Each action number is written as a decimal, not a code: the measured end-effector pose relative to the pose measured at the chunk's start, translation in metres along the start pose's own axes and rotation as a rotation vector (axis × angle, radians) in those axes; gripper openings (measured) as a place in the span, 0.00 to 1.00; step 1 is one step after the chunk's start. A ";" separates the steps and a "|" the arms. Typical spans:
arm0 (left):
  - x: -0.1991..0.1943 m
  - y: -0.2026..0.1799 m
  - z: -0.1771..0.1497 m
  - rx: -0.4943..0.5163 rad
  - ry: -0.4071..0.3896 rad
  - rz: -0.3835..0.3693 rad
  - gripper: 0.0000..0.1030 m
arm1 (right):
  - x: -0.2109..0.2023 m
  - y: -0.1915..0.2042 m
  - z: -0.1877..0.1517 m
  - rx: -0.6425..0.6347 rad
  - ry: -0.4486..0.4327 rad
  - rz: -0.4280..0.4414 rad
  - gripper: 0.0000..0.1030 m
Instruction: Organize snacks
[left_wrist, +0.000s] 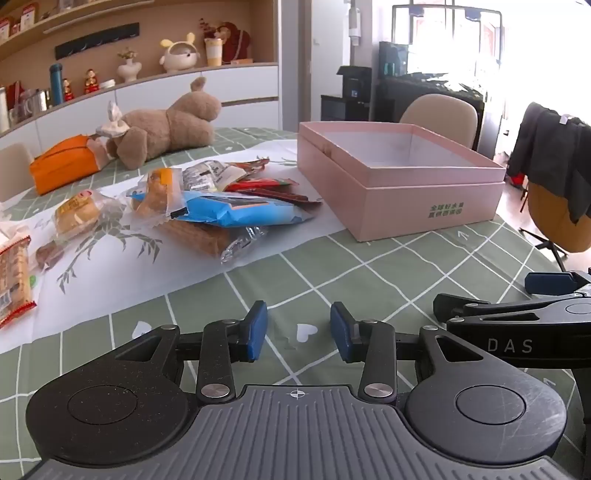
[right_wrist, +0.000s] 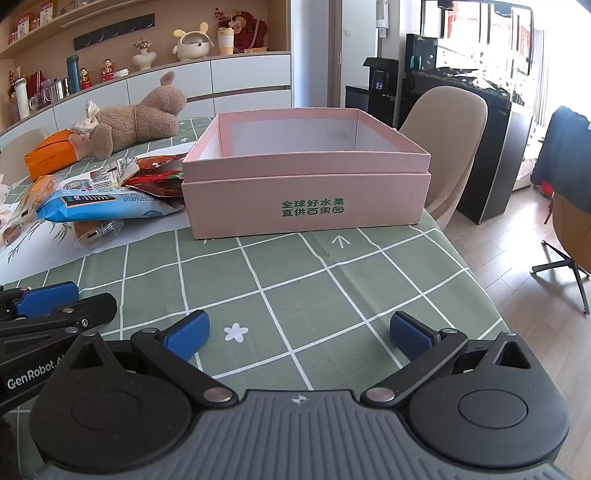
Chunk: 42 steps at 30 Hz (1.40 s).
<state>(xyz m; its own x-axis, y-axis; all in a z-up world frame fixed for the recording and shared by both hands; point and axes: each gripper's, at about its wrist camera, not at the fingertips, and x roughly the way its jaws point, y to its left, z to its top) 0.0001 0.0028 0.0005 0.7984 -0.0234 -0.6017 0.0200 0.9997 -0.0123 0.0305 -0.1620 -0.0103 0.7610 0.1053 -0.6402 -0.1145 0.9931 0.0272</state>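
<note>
The worktop (right_wrist: 332, 280) carries an empty pink box (right_wrist: 306, 195) at frame centre; the snack packets (left_wrist: 207, 199) lie heaped left of it, probably light, crinkly, slippery, best pinched by a sealed edge; left hand-held gripper (left_wrist: 298, 330) part-open and right hand-held gripper (right_wrist: 299, 334) wide open, both empty

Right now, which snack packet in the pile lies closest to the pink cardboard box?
The dark red foil packet: its end reaches the pink cardboard box, while the blue packet stops slightly short.
</note>
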 end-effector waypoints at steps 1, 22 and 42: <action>0.000 0.001 0.000 0.000 0.000 0.000 0.42 | 0.000 0.000 0.000 0.000 0.000 0.000 1.00; 0.000 -0.002 0.000 0.021 0.000 0.016 0.42 | 0.000 0.000 0.000 -0.001 0.000 -0.001 1.00; 0.000 -0.002 0.000 0.022 0.000 0.017 0.42 | 0.000 0.000 0.000 -0.001 0.000 -0.001 1.00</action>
<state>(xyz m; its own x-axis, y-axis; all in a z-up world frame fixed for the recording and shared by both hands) 0.0001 0.0008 0.0002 0.7987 -0.0067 -0.6017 0.0200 0.9997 0.0155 0.0306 -0.1620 -0.0100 0.7612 0.1046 -0.6400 -0.1148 0.9931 0.0259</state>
